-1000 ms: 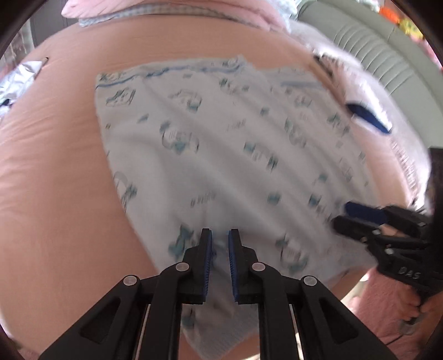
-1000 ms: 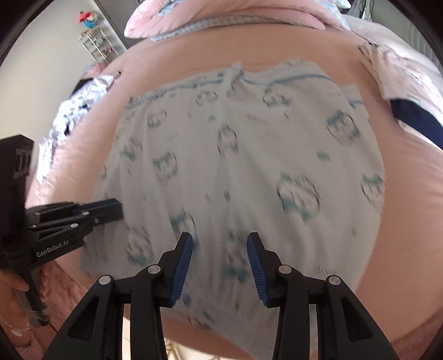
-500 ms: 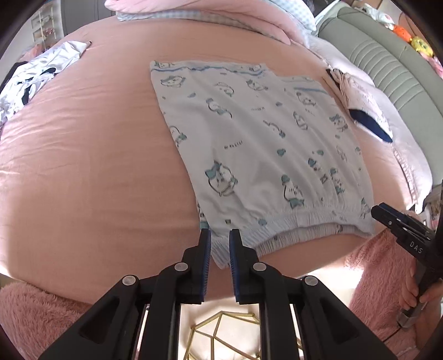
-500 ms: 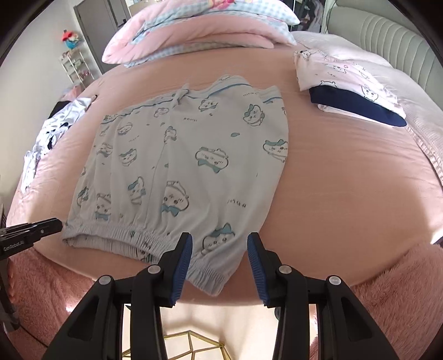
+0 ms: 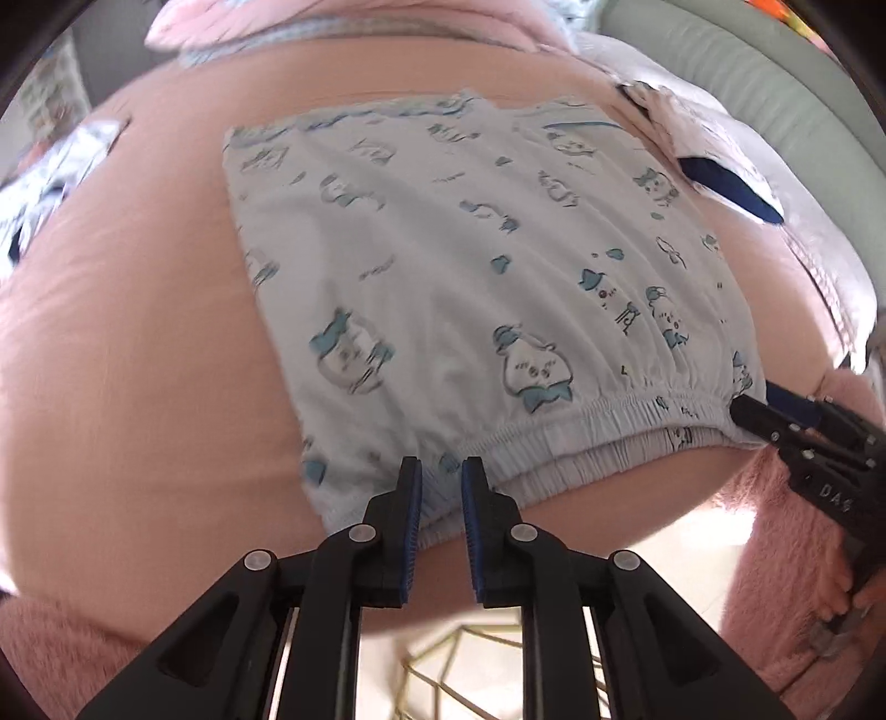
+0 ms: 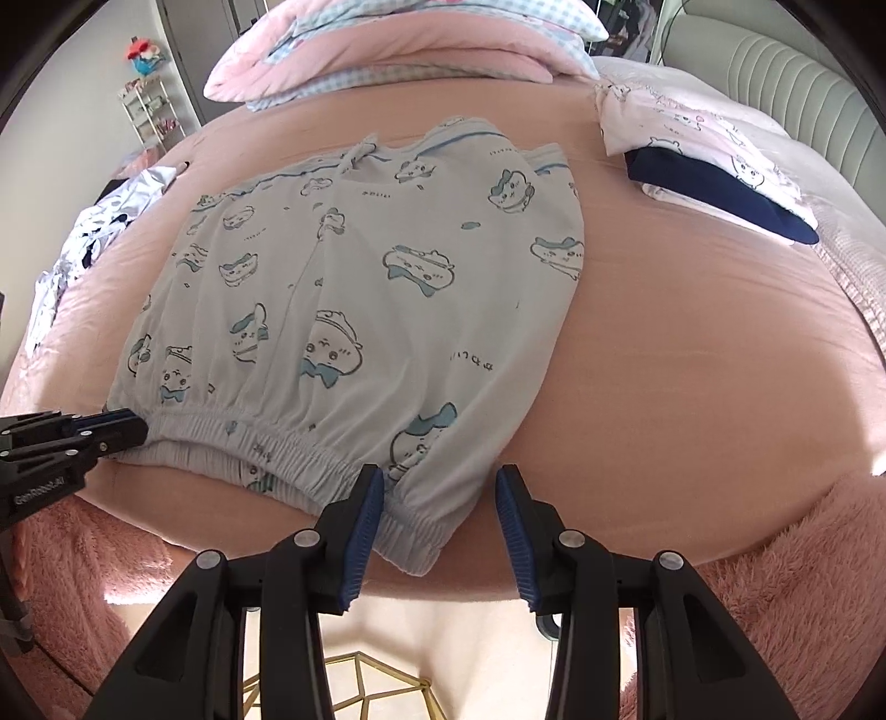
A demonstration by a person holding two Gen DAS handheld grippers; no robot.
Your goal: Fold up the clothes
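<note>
While my left camera gives a smeared view, the bed (image 6: 692,343) with its pink sheet fills both pictures, and its far edges are cut off by the round lens. At the head of the bed lie stacked pillows (image 6: 398,50), partly out of frame; a crumpled black-and-white garment (image 6: 88,238) at the left edge is too bunched to identify. A folded pile (image 6: 714,166) of pale printed cloth over something navy sits to the right, well apart from my work.

Spread flat in the middle of the bed are the shorts (image 6: 354,288), pale blue with cartoon animals, drawstring end away from me and gathered elastic hems toward me at the bed's near edge. A second layer shows under the hem; how it is folded beneath I cannot tell.

My right hand-held gripper (image 6: 437,509) has its jaws opening, about half wide, and the right hem corner of the shorts lies between them; the pads do not press on it. My left hand-held gripper (image 5: 442,498) is also opening, though the gap is narrow. It sits over the left hem corner, and cloth shows in the gap, but blur keeps me from telling whether the pads touch it. From the right camera its tips appear just at the left end of the hem.
</note>
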